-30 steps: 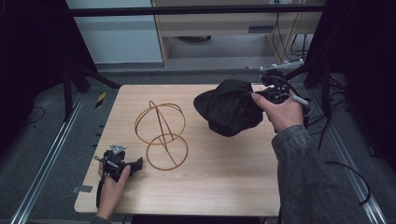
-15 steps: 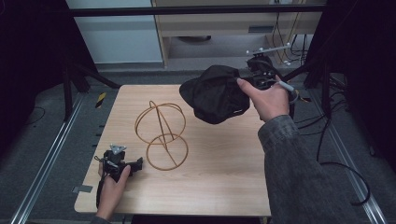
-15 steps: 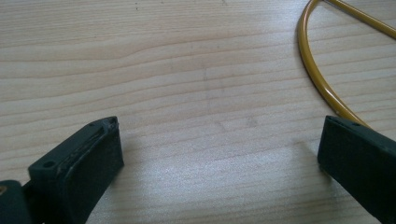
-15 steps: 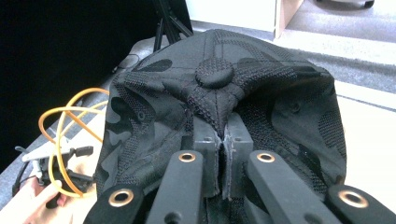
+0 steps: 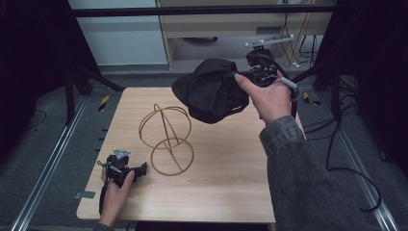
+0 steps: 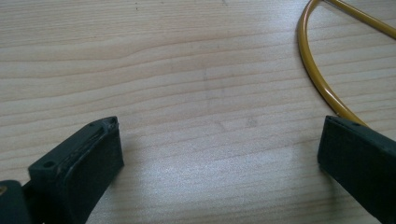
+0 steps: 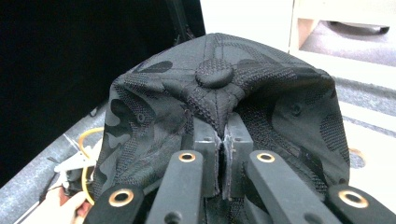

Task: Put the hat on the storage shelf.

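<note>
A black camouflage cap [image 5: 211,91] hangs in the air over the table's far right part, and my right gripper [image 5: 248,77] is shut on it. In the right gripper view the two jaws pinch a fold of the cap [image 7: 224,102] just below its top button. A gold wire stand [image 5: 166,139] made of rings sits upright near the table's middle. My left gripper [image 5: 142,169] rests on the table at the near left, open, with bare wood between its fingers [image 6: 79,158]. A curve of the wire stand [image 6: 317,70] lies just beyond its right finger.
The wooden table [image 5: 216,183] has free room at its near right. Beyond its far edge stand a white cabinet [image 5: 125,38] and a wooden shelf unit [image 5: 216,29]. Cables [image 5: 346,159] trail on the floor at the right. Metal rails [image 5: 43,178] run along the left.
My right gripper has lifted the cap off the table and carried it up and to the left, towards the wire stand. The left gripper has stayed in place.
</note>
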Demonstrator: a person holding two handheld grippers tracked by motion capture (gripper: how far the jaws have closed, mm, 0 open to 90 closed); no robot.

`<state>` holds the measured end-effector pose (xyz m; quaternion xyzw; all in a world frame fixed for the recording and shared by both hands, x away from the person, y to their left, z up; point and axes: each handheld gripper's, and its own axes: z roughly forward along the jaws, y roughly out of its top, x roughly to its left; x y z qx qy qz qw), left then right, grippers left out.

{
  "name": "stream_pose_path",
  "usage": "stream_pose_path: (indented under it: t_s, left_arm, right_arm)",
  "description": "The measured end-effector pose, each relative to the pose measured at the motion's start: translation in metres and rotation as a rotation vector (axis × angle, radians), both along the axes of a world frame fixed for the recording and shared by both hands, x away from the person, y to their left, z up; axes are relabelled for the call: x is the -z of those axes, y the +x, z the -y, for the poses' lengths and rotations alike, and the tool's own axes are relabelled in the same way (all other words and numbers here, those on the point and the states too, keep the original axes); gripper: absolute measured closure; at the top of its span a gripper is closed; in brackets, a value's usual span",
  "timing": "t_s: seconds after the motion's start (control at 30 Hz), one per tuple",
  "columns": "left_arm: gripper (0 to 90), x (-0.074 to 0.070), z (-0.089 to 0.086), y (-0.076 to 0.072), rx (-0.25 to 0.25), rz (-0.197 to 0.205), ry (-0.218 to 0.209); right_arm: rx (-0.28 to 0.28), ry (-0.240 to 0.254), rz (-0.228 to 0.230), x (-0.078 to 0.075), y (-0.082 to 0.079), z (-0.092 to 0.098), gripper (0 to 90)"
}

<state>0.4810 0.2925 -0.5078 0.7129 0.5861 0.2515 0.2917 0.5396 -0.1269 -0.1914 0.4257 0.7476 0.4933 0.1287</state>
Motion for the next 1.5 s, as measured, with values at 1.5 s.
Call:
stream_pose_path:
  t_s: [1.5]
  left_arm:
    - [0.0,0.000,0.000,0.000,-0.002,0.001,-0.001]
  right_arm:
    - [-0.208,0.024,0.032,-0.009,-0.023,-0.092,86.8]
